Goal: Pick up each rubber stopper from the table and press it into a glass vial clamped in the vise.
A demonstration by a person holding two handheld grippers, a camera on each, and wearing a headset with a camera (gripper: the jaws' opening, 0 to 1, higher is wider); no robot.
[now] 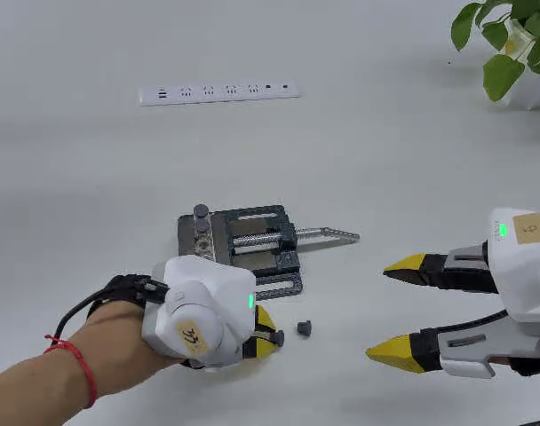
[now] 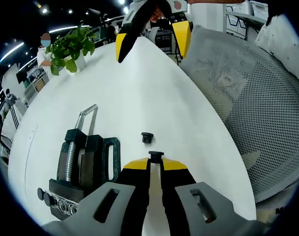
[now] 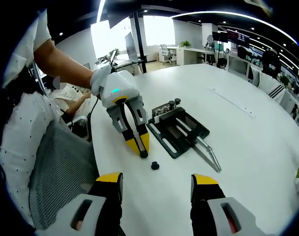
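Note:
A black vise (image 1: pixel 252 244) sits mid-table with a row of glass vials (image 1: pixel 202 229) clamped at its left end, the far one capped by a dark stopper (image 1: pixel 201 211). My left gripper (image 1: pixel 272 335) is just in front of the vise, shut on a dark rubber stopper (image 2: pixel 155 156) pinched at its yellow tips. A second, loose stopper (image 1: pixel 304 328) lies on the table just right of those tips, also visible as the loose stopper (image 3: pixel 155 165). My right gripper (image 1: pixel 393 311) hovers to the right, open, nothing between its fingers. The vise (image 3: pixel 179 128) lies beyond it.
A white power strip (image 1: pixel 218 91) lies at the back of the table. A potted plant (image 1: pixel 510 40) stands at the far right corner. A grey mesh chair (image 2: pixel 248 98) stands beside the table edge. The vise's screw handle (image 1: pixel 332 234) sticks out to the right.

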